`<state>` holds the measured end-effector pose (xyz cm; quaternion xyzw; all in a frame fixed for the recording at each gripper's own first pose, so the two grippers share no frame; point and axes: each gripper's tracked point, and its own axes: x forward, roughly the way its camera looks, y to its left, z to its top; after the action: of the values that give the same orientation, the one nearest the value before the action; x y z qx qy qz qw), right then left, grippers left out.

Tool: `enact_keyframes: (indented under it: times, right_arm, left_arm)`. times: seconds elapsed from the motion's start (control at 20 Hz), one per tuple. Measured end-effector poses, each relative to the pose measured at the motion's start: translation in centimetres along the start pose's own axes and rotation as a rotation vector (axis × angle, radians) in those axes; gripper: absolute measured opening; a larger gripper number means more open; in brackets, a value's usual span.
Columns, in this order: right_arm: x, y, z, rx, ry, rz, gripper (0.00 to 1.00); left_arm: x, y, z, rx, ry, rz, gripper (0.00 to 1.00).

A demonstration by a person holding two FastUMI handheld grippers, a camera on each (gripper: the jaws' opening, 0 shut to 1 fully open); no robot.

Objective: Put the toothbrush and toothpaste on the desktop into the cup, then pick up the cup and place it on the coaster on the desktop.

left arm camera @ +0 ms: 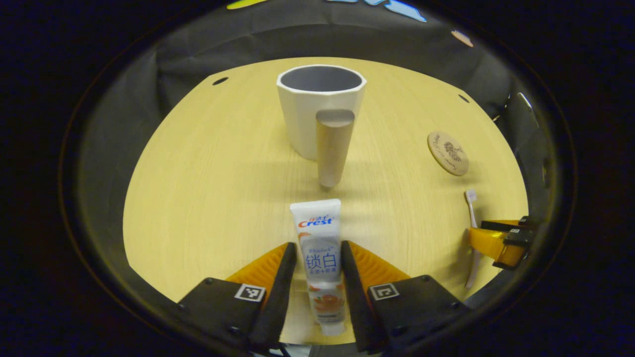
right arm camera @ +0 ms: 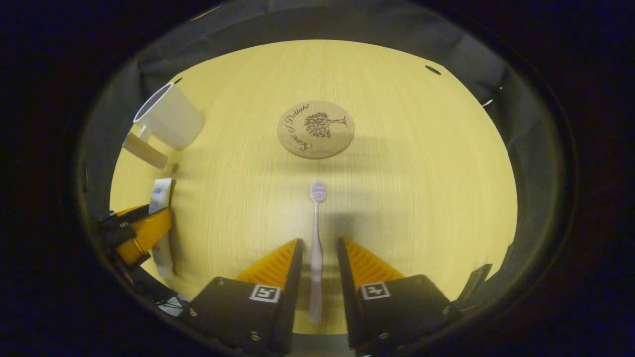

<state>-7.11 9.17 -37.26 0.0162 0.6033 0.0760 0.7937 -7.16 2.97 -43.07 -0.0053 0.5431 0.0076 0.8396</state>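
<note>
Two grippers low over pale wooden desktop (right arm camera: pixel 421 188): left gripper (left arm camera: pixel 316 253) straddling white toothpaste tube (left arm camera: pixel 320 248), right gripper (right arm camera: pixel 320 250) straddling pale plastic toothbrush (right arm camera: pixel 316 238); clamped or merely close, cannot tell.

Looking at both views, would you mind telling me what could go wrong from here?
1. The left tool straddles the toothpaste near its lower half, so the long tube may droop or swing when lifted toward the cup.
2. The toothbrush is thin and lies flat between the right tool's fingers; closing may pinch it off-centre or slip past it.
3. The cup looks light; a tube nudging its rim could tip it.
</note>
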Motion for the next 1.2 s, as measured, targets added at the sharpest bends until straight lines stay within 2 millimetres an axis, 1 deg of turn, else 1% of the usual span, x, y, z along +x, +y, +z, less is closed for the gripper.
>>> enact_keyframes:
  times: [0.05,0.1,0.15,0.2,0.25,0.3,0.35,0.4,0.45,0.6,0.75,1.0,1.2]
  right_arm:
    - [0.1,0.2,-0.1,0.019,0.009,0.009,0.21]
    - [-0.1,0.3,-0.2,0.033,0.018,0.014,0.10]
    - [-0.1,0.4,-0.3,0.042,0.031,0.023,0.10]
    - [-0.1,0.4,-0.3,0.048,0.038,0.032,0.10]
    - [-0.4,0.6,-0.1,0.070,0.024,0.039,0.10]
    - [-0.6,0.5,0.0,0.078,0.019,0.049,0.02]
    - [-0.4,0.6,-0.3,0.095,0.033,0.061,0.02]
    - [-0.2,0.5,0.0,0.116,0.024,0.069,0.02]
    - [-0.2,0.5,-0.1,0.131,0.027,0.081,0.02]
    - [-0.3,0.7,-0.3,0.168,0.029,0.104,0.02]
    - [-0.8,0.7,-0.1,0.175,0.014,0.115,0.03]
    - [-1.9,0.8,0.8,0.197,-0.019,0.141,0.02]
    - [-2.8,0.8,1.5,0.207,-0.046,0.153,0.02]
  left_arm:
    - [0.0,-0.1,0.0,-0.002,0.003,0.005,0.58]
    - [0.1,-0.1,0.0,-0.008,0.004,0.004,0.53]
    - [-0.1,-0.2,0.2,-0.010,0.002,0.006,0.49]
    - [0.0,-0.3,-0.1,-0.017,0.010,0.018,0.45]
    - [-0.4,-0.3,0.3,-0.015,0.004,0.029,0.36]
    - [0.0,-0.3,-0.2,-0.007,0.024,0.037,0.34]
    - [0.4,-0.5,0.3,0.011,0.009,0.046,0.27]
    - [-0.1,-0.6,0.0,0.026,0.026,0.053,0.22]
    - [-0.2,-0.7,0.3,0.036,0.011,0.058,0.21]
    - [-0.4,-1.5,-0.1,0.006,0.024,0.003,0.21]
    - [-1.0,-1.3,-0.3,-0.036,0.026,-0.012,0.21]
    - [-3.4,-0.8,0.1,-0.079,-0.003,-0.033,0.21]
    - [-5.8,0.4,1.2,-0.141,-0.040,-0.040,0.20]
